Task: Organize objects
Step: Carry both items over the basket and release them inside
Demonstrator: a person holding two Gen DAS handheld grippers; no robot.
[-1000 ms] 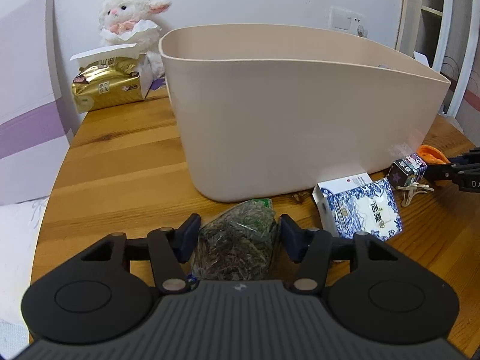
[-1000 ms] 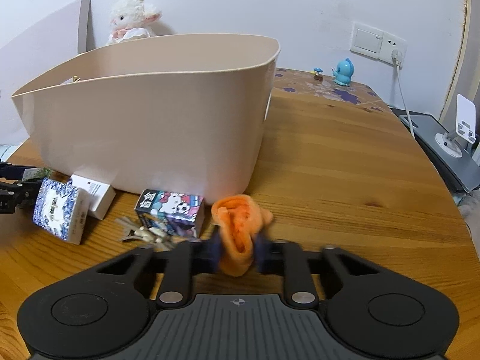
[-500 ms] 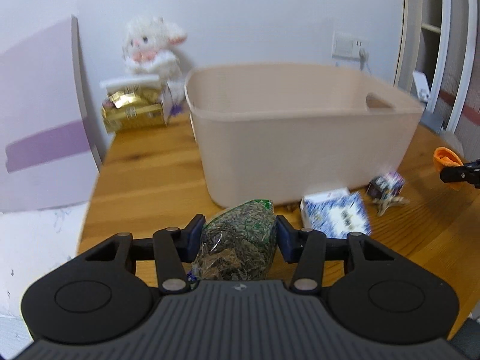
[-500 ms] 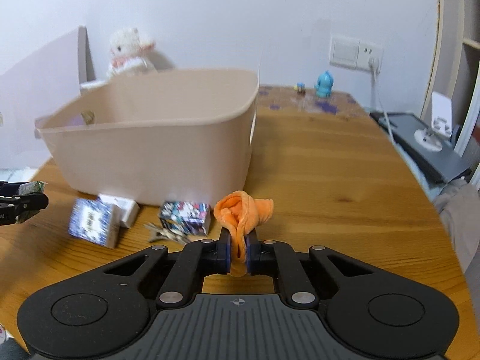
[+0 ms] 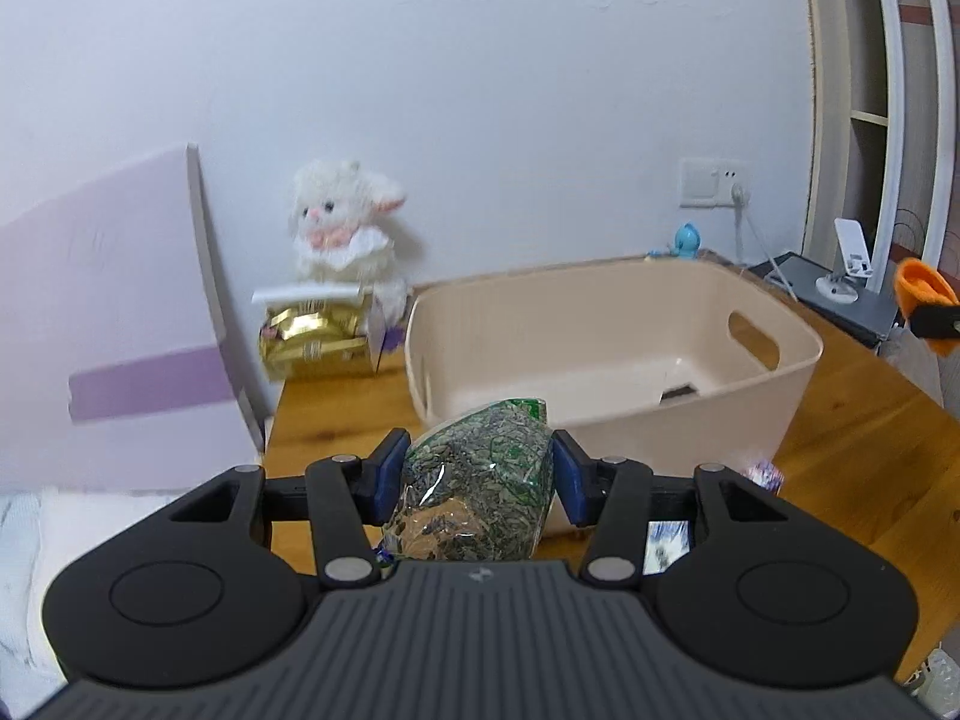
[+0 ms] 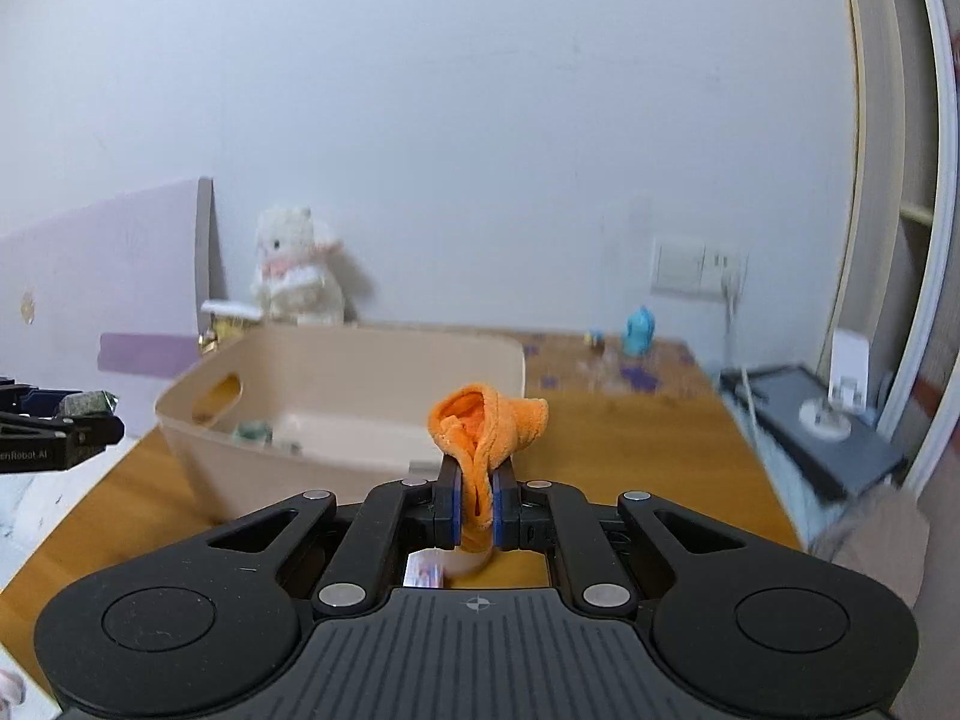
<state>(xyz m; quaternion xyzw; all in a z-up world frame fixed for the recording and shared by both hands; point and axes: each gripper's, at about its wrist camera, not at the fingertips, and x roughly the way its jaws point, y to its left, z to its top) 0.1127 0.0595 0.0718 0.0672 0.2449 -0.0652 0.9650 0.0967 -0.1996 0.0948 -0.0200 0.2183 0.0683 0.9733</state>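
Dried herbs in a clear bag [image 5: 480, 489] sit clamped between the blue pads of the left gripper [image 5: 477, 477], held up in the air in front of the beige tub [image 5: 612, 354] on the wooden table [image 5: 336, 420]. From the left wrist view the tub's inside shows pale and mostly bare, with one small dark thing on its floor and a handle slot in its far wall. A white plush lamb [image 5: 345, 228] stands against the wall behind a gold tissue pack [image 5: 315, 339], just to the left of the tub. At the right edge of this view the orange cloth [image 5: 921, 294] shows in the other tongs, well apart from the bag. From the right wrist view, the right gripper [image 6: 477, 501] has its pads pressed together on that orange cloth [image 6: 486, 429], which bunches up above them and hangs a little below. The tub [image 6: 336, 396] lies ahead and to the left, with a few small things blurred on its floor. A blue toy figure [image 6: 639, 330] stands far back on the table [image 6: 630, 456] near the wall socket [image 6: 699, 267]. The left gripper [image 6: 90, 414] pokes in from the left edge, the bag's tip [image 6: 87, 402] showing between its fingers.
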